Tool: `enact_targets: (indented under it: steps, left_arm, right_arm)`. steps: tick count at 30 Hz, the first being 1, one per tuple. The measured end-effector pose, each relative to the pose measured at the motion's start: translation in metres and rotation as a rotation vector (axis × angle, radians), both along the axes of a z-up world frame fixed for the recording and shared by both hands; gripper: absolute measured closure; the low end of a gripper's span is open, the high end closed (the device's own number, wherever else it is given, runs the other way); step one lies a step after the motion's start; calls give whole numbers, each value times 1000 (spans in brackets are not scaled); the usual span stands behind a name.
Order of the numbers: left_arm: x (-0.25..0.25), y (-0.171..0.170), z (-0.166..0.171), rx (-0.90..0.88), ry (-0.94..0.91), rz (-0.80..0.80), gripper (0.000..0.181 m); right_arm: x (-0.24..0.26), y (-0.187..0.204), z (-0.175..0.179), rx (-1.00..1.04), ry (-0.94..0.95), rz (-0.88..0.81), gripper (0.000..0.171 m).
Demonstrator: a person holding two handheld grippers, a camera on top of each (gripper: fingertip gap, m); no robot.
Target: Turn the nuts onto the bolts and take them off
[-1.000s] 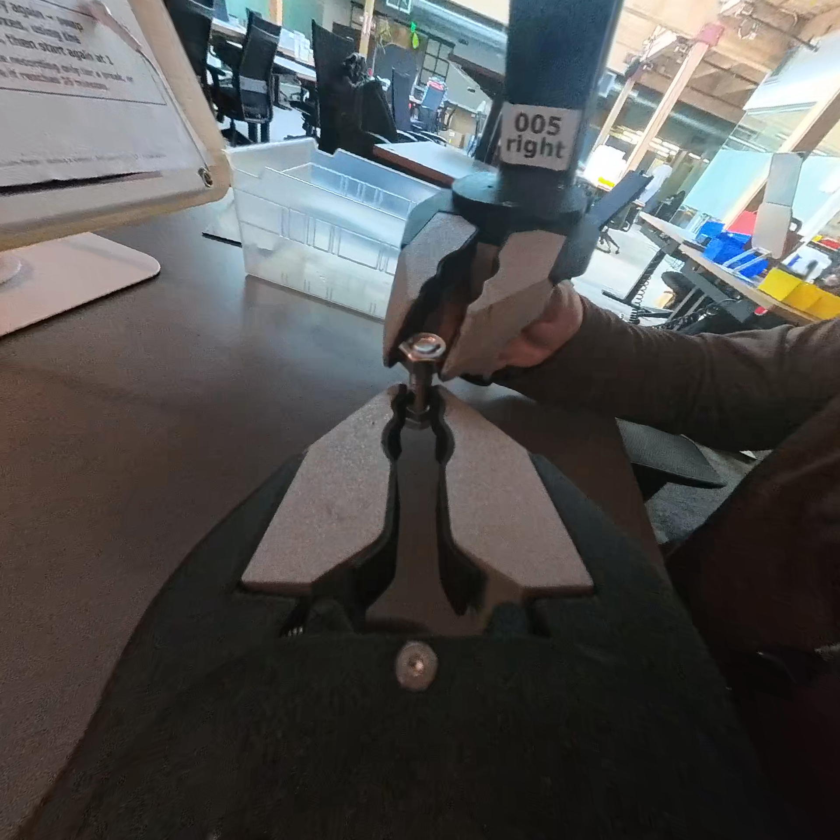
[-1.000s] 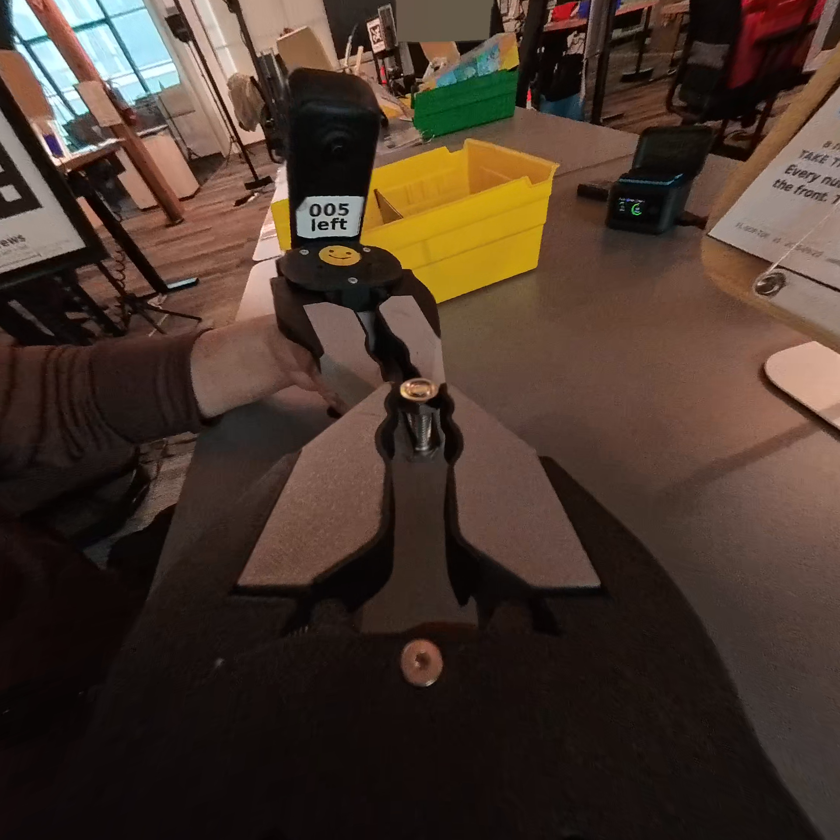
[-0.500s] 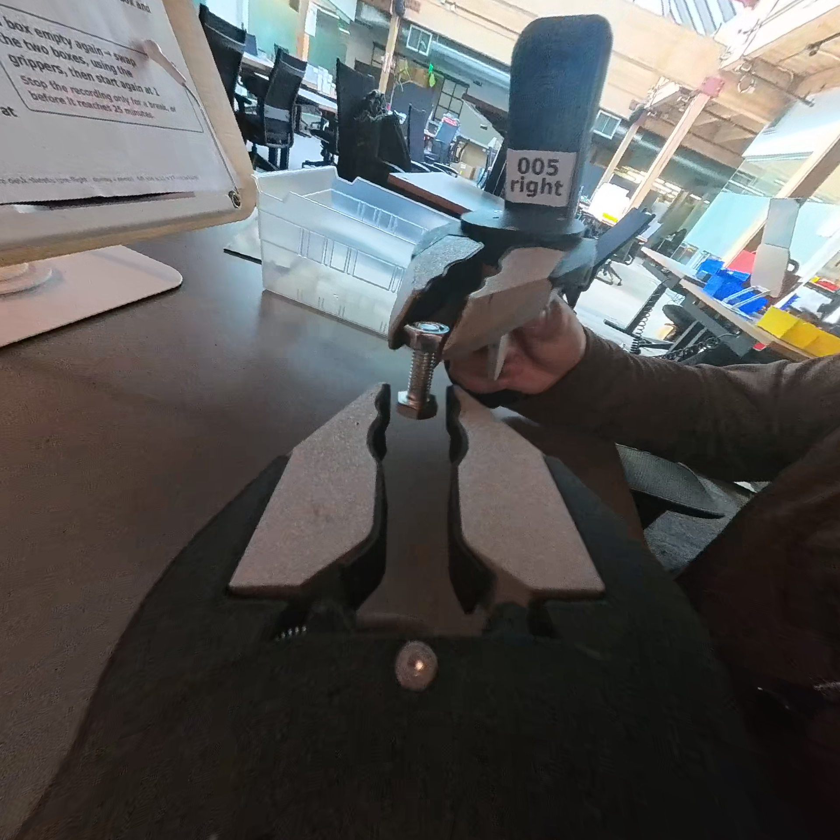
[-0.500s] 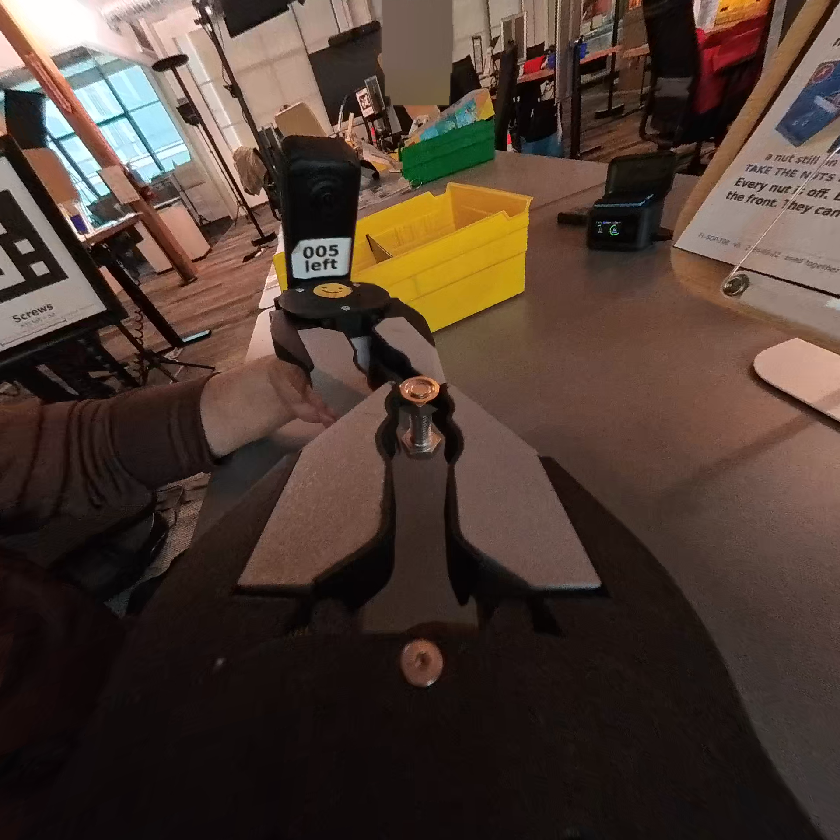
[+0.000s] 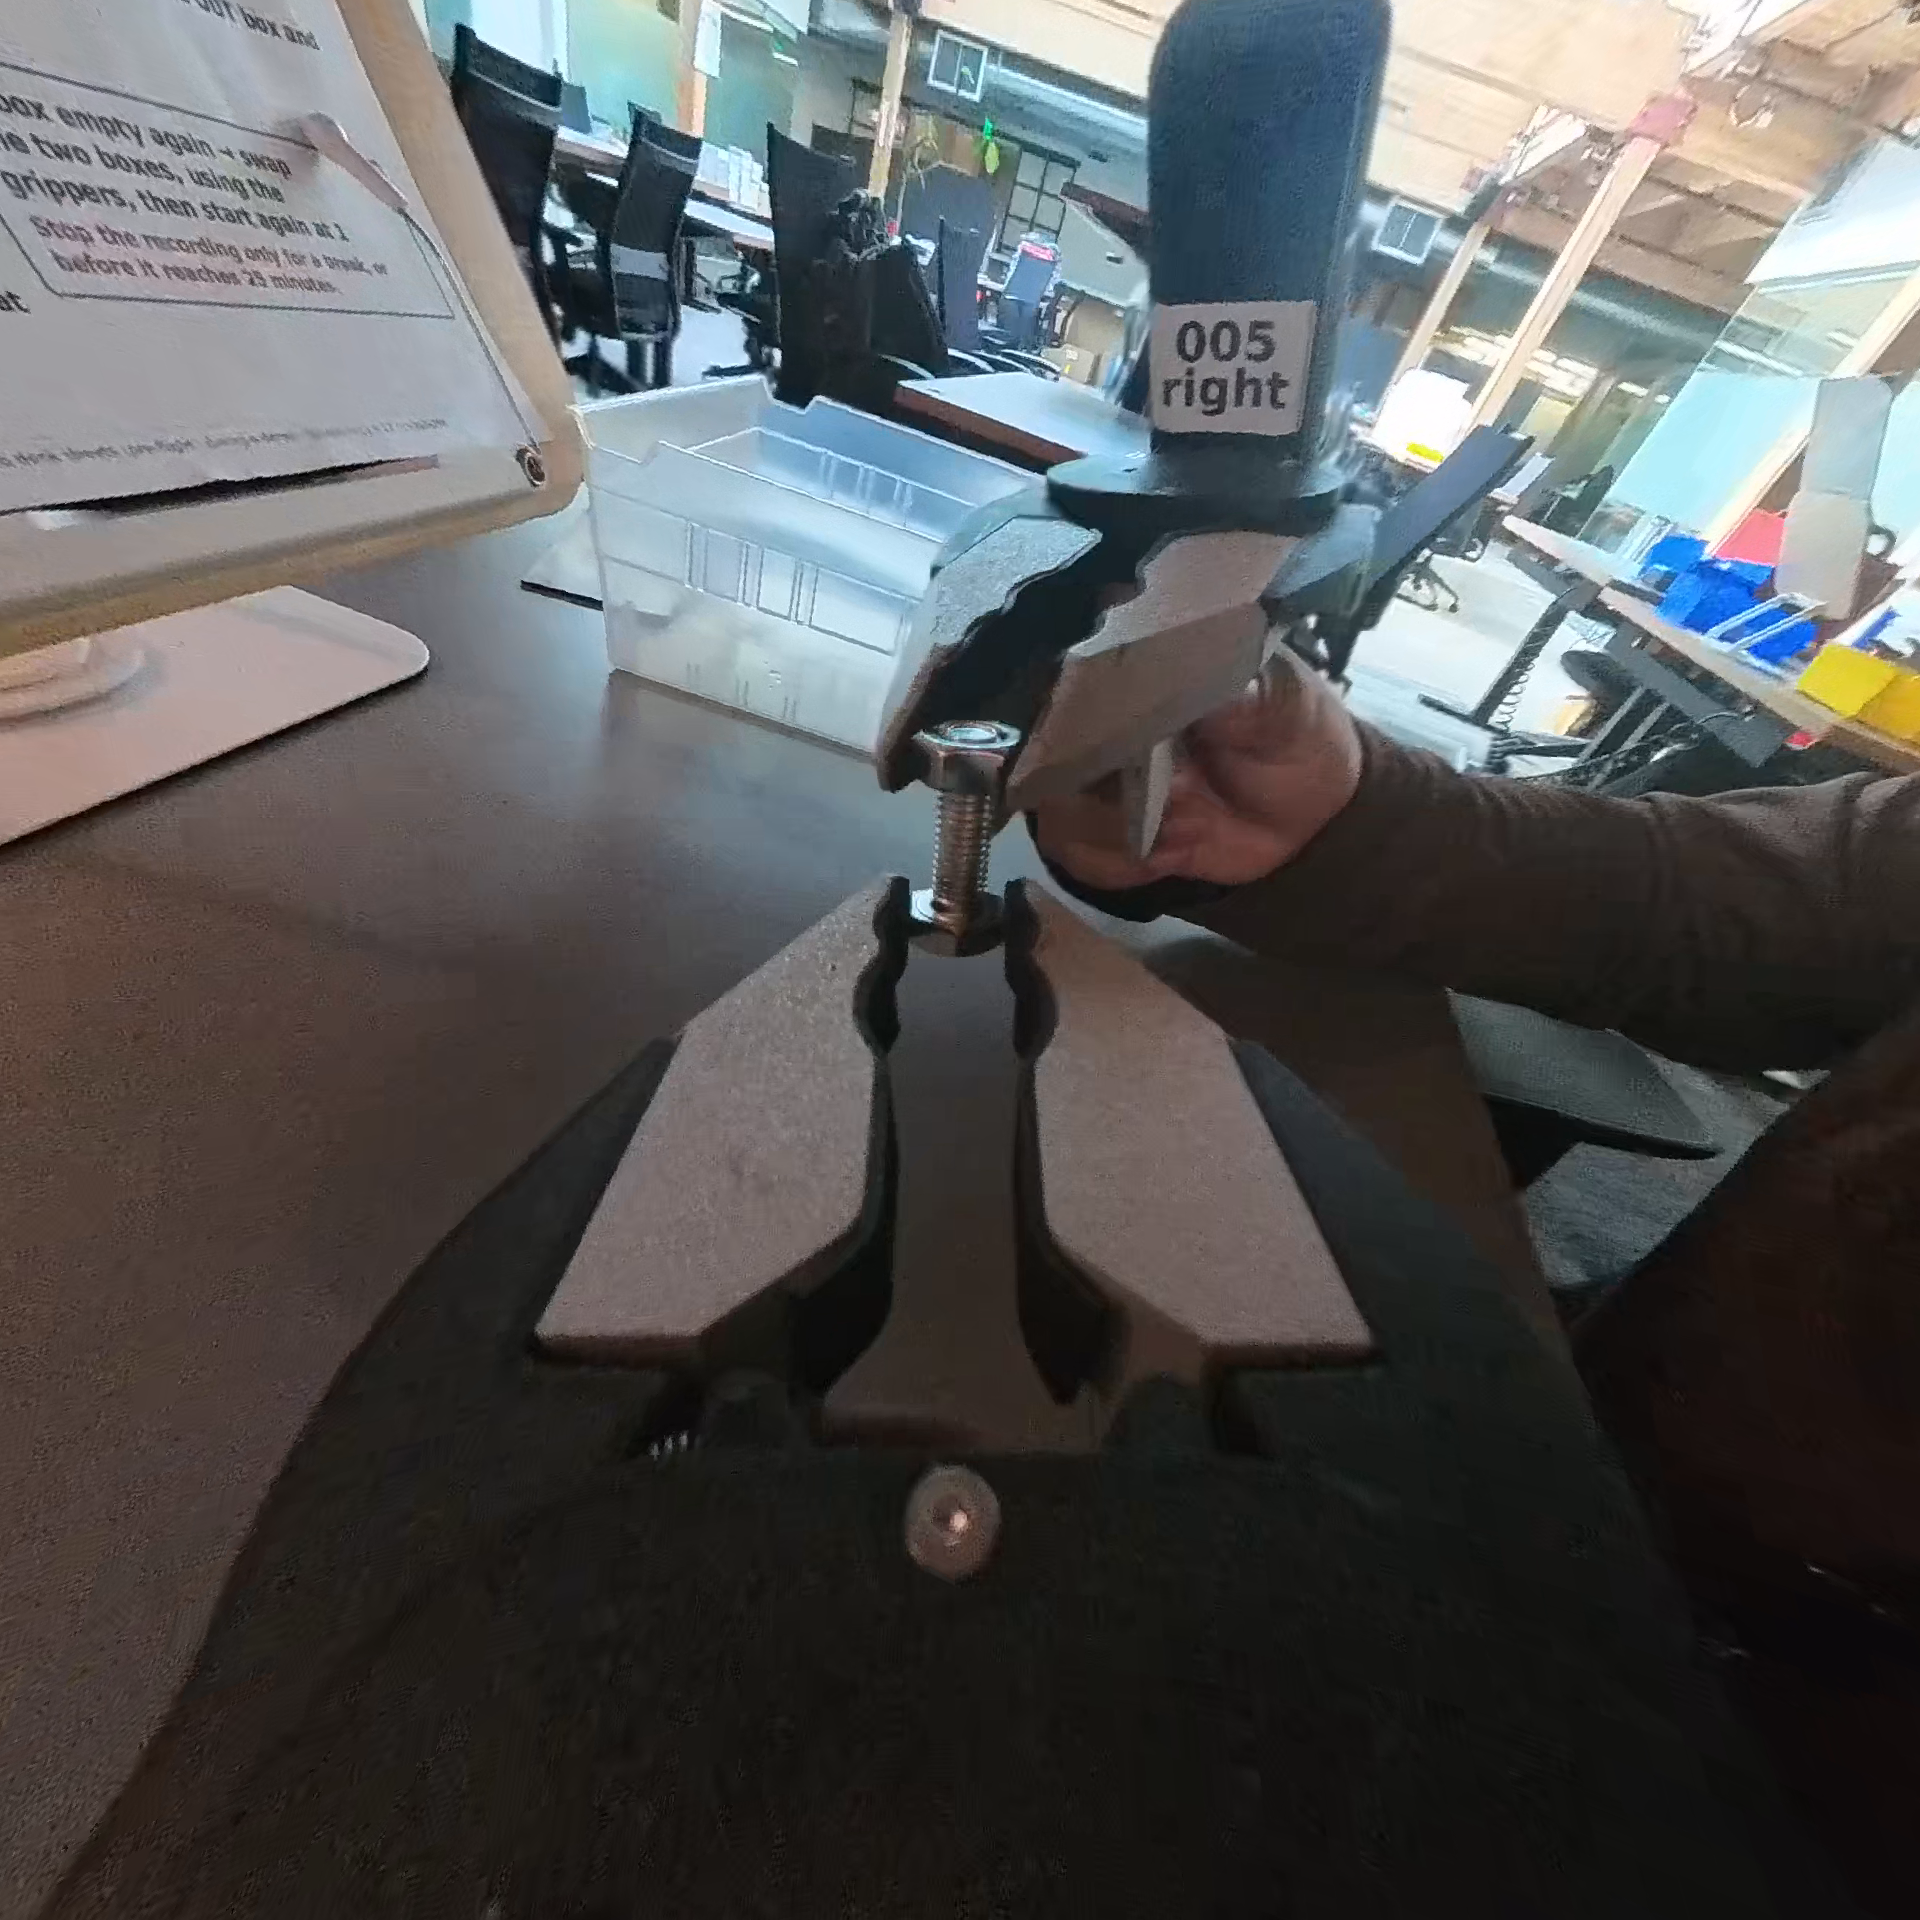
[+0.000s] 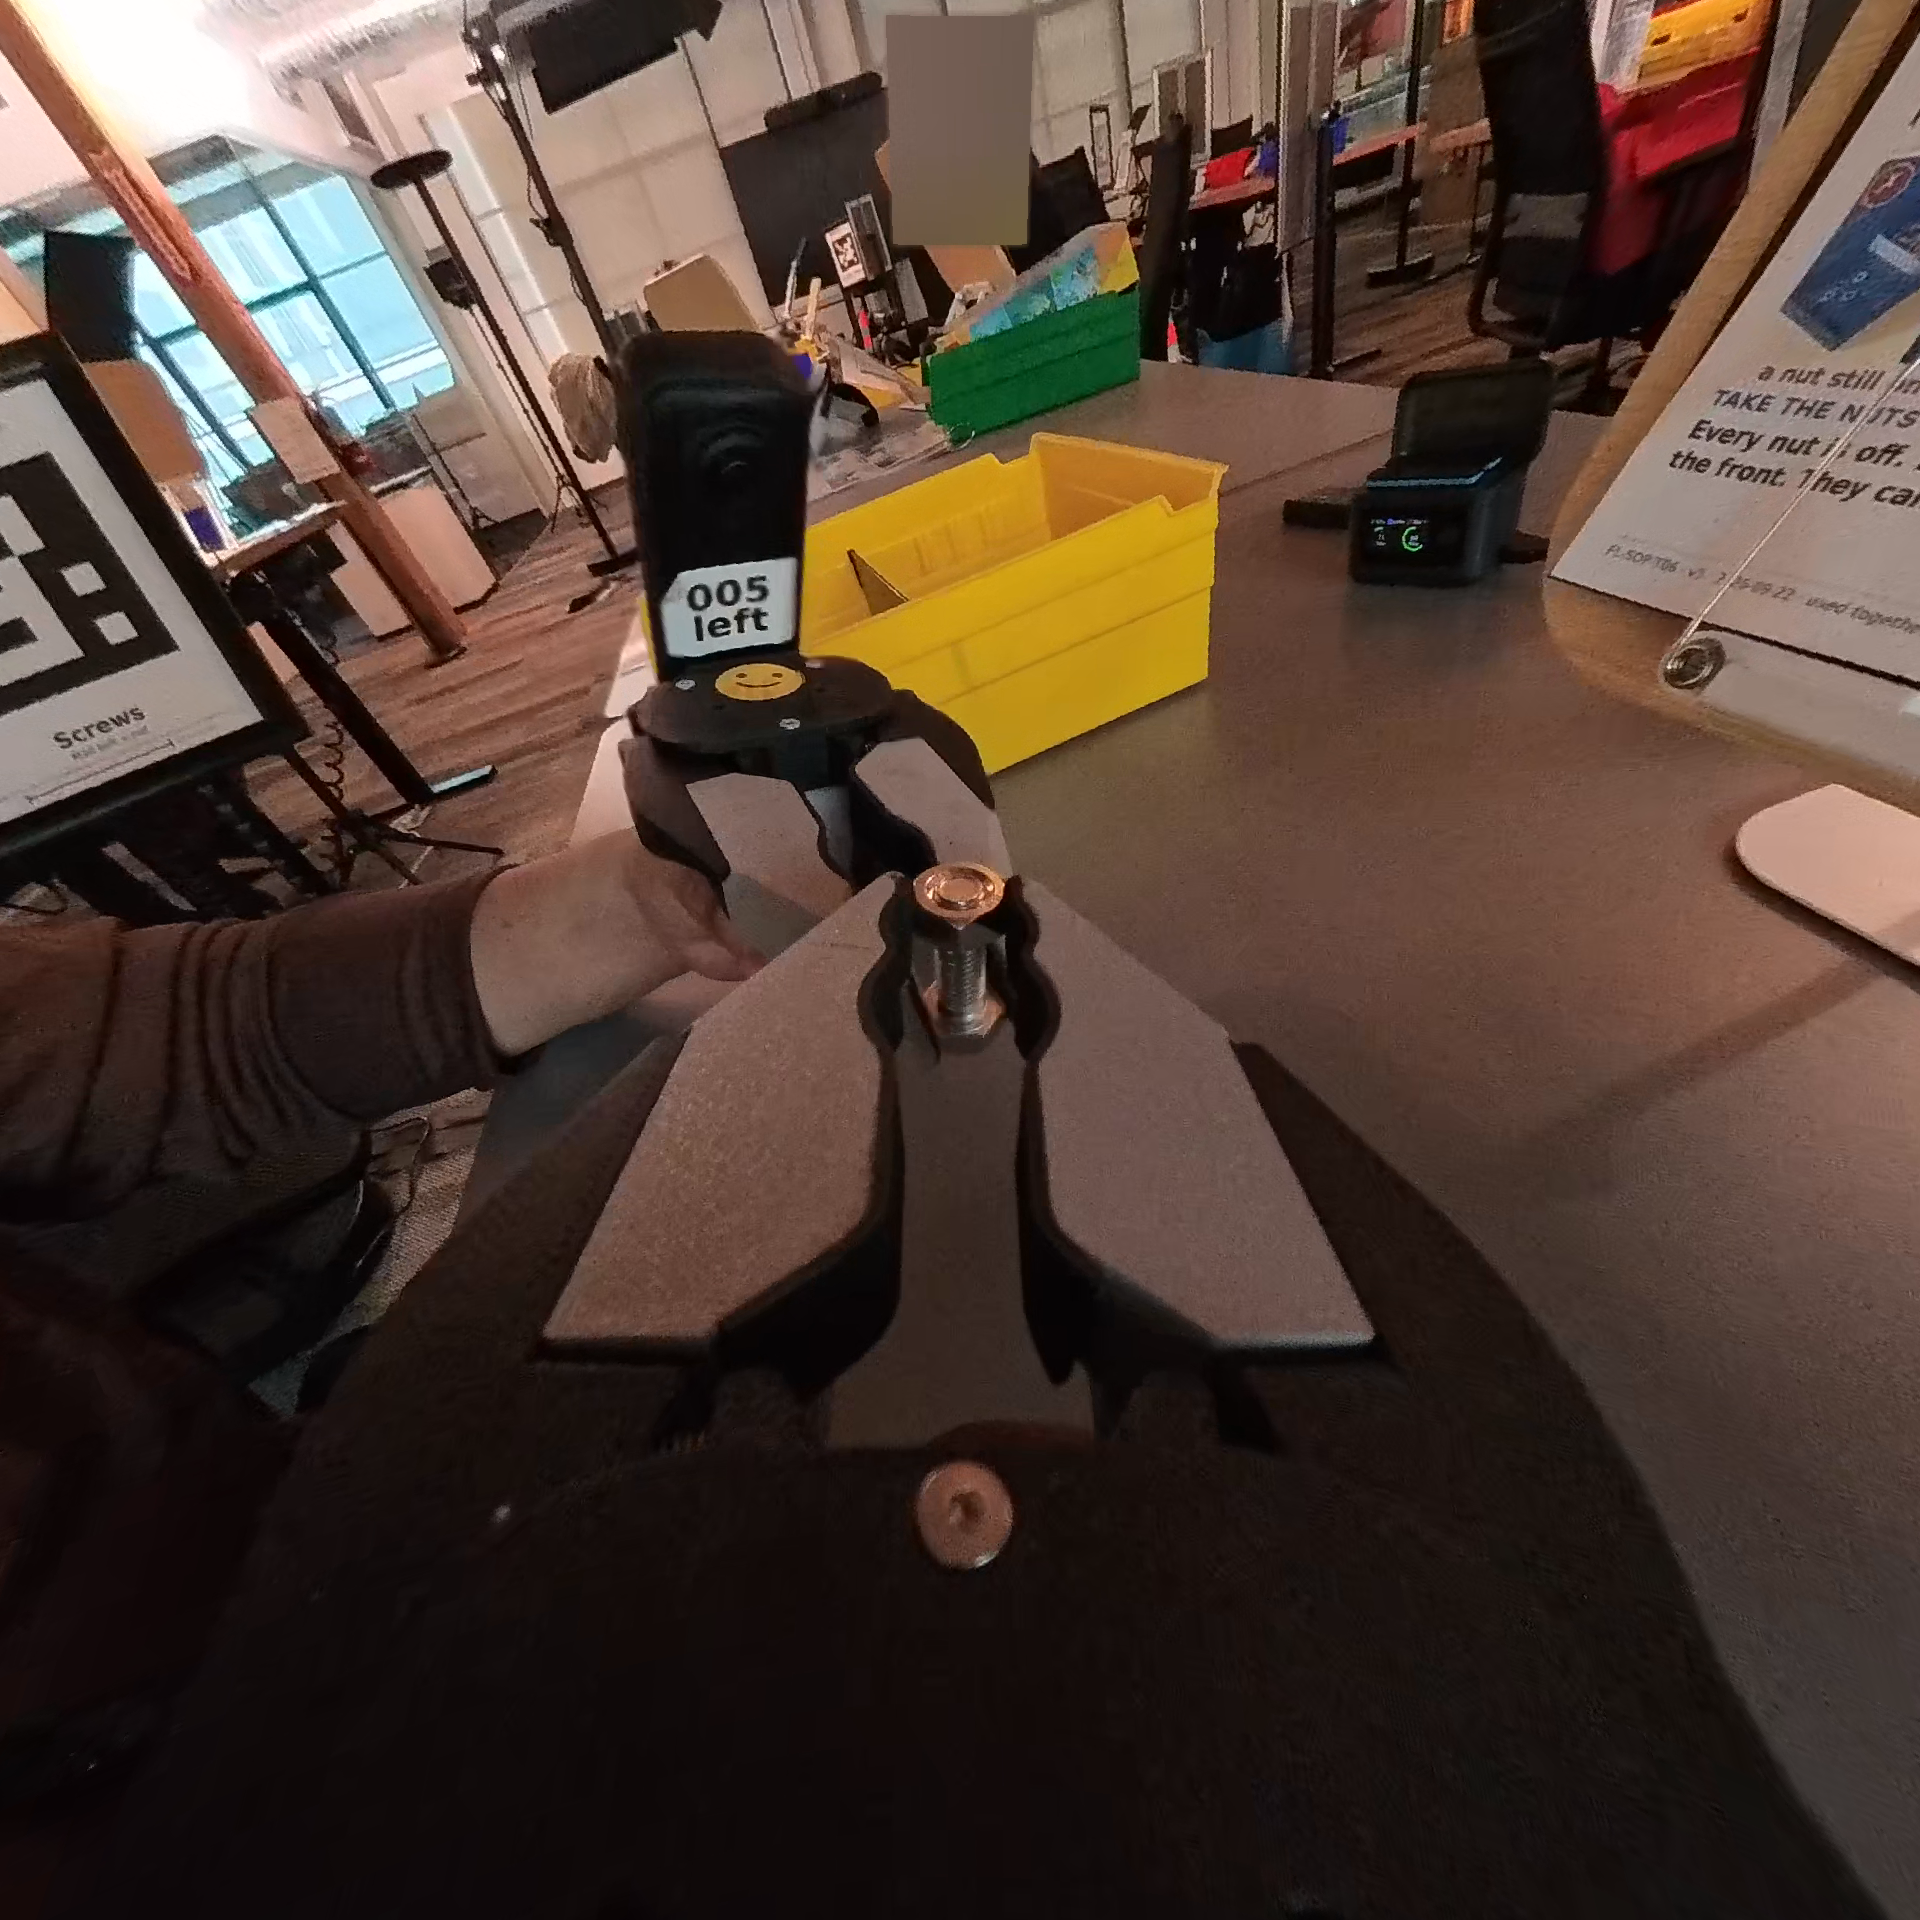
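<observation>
A steel bolt [image 5: 961,831] stands upright between the two grippers above the dark table [image 5: 364,883]. My right gripper [image 5: 961,753] comes in from above and is shut on the bolt's hex head. A nut [image 5: 954,925] sits at the low end of the thread. My left gripper [image 5: 954,920] has its fingertips [image 5: 888,925] closed against the nut's sides. In the right wrist view my right gripper [image 6: 959,899] clamps the bolt head [image 6: 959,891], with the nut [image 6: 961,1023] lower in the finger notch. The left gripper's body [image 6: 769,727] shows behind, its tips hidden.
A clear plastic bin [image 5: 769,582] stands behind the bolt, and a sign stand [image 5: 208,312] with a white base [image 5: 208,675] at the left. In the right wrist view a yellow bin [image 6: 1039,613], a black device with a screen [image 6: 1444,520] and a green bin [image 6: 1029,364] stand farther back. Less than 4 cm separates the two grippers' tips.
My left gripper let go, opened wide around the nut, and has now closed in on it again. The right gripper has kept hold of the bolt head throughout.
</observation>
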State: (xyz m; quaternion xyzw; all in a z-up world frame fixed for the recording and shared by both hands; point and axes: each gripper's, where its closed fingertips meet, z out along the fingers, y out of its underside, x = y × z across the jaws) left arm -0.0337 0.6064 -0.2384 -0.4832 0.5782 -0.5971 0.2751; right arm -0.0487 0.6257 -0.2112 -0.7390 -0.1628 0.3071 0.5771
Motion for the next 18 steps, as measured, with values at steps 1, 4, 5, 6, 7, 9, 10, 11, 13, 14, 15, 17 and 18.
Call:
enact_targets:
  steps: [1, 4, 5, 6, 7, 9, 10, 11, 13, 14, 15, 17, 18]
  left_arm:
    - [1, 1, -1, 35, 1, 16, 165]
    - [1, 4, -3, 87, 6, 42, 164]
    - [1, 4, -3, 80, 7, 43, 164]
    - [2, 5, -4, 74, 8, 49, 165]
    - [2, 8, -4, 74, 10, 64, 165]
    - [3, 17, -4, 76, 10, 107, 165]
    - [3, 23, -3, 69, 7, 136, 165]
    - [3, 29, -2, 58, 5, 163, 165]
    - [1, 35, 0, 45, 2, 174, 165]
    - [0, 34, 0, 47, -2, 166, 165]
    - [0, 31, 1, 50, -5, 150, 165]
    - [1, 19, -1, 61, 3, 103, 165]
    - [2, 12, -2, 68, 7, 77, 165]
  right_arm:
    - [0, 0, -1, -3, -3, -2, 157]
    - [1, 1, -3, -9, -2, -6, 157]
    - [1, 1, -3, -15, 10, -3, 156]
    - [-1, 1, -2, -22, 28, 12, 149]
    - [-2, 0, -2, -32, 46, 28, 142]
    - [-1, 0, -3, -38, 47, 25, 135]
    - [0, 0, -3, -29, 34, 18, 136]
    - [0, -2, -1, -17, 25, 34, 148]
    - [-1, -5, 4, 2, 34, 47, 152]
    - [1, -5, 5, 5, 39, 40, 151]
    - [3, -3, 5, 4, 44, 27, 148]
    - [7, 1, 3, -5, 47, -6, 128]
    - [7, 2, 2, -9, 46, -11, 122]
